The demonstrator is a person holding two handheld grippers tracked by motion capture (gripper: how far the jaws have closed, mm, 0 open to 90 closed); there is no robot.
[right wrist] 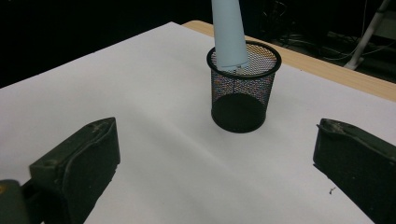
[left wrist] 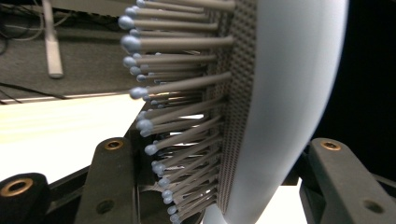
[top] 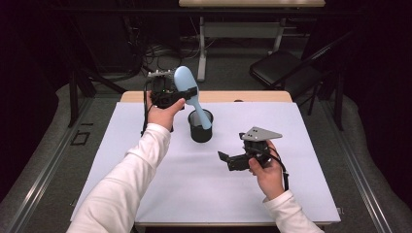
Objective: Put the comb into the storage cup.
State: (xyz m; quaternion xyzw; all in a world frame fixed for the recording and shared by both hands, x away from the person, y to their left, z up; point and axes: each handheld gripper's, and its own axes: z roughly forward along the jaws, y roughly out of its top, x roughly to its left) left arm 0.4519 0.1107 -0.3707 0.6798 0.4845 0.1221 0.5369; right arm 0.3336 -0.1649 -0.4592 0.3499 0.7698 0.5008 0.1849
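right now my left gripper [top: 187,92] pinches the head of the pale blue hairbrush [top: 187,87], tilted, with its handle dipping into the black mesh cup [top: 200,127] at the far middle of the white table [top: 145,184]. my right gripper [top: 228,158] hangs near right of the cup, jaws spread around nothing.
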